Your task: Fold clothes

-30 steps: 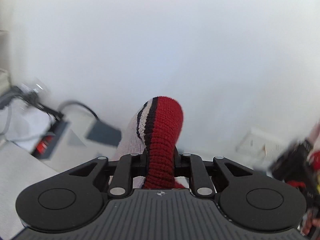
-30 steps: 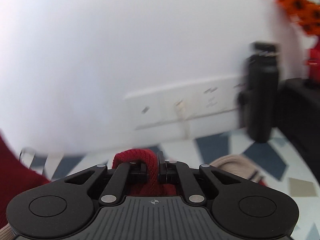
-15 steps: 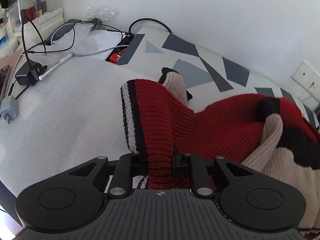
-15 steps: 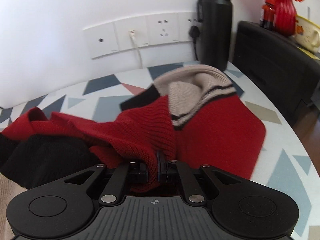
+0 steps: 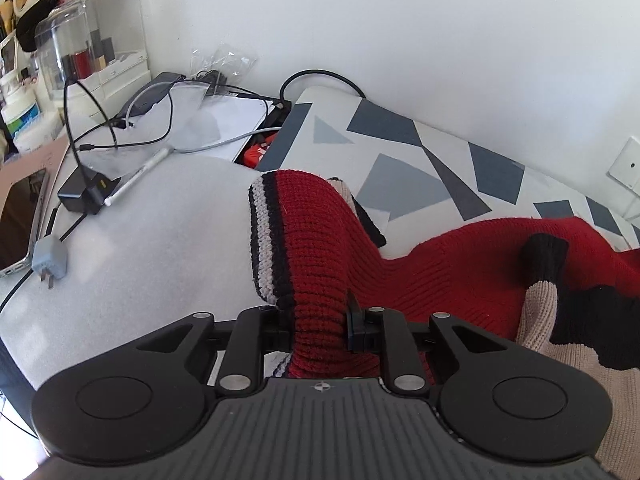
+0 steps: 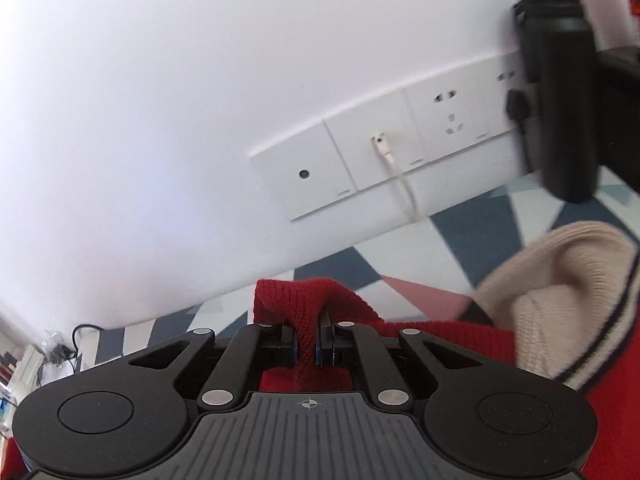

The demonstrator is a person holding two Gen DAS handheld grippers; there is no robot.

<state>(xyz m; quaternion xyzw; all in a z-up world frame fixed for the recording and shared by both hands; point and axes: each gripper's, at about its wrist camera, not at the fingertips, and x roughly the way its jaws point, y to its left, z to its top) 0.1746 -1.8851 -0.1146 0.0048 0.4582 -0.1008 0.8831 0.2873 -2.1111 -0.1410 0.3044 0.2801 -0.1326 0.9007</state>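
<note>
Folding barely begun: lying rumpled and unfolded on the patterned bench (image 5: 404, 120), sweater (image 5: 472, 264), its striped hem sitting in the opening left claw (image 5: 318, 322), red fold being pinched by the closed right claw (image 6: 306, 342).

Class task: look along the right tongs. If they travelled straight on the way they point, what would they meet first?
The right tongs already pinch the red sweater. Beyond it, they would probably meet the patterned tabletop just before the white wall; depth is unclear.
</note>
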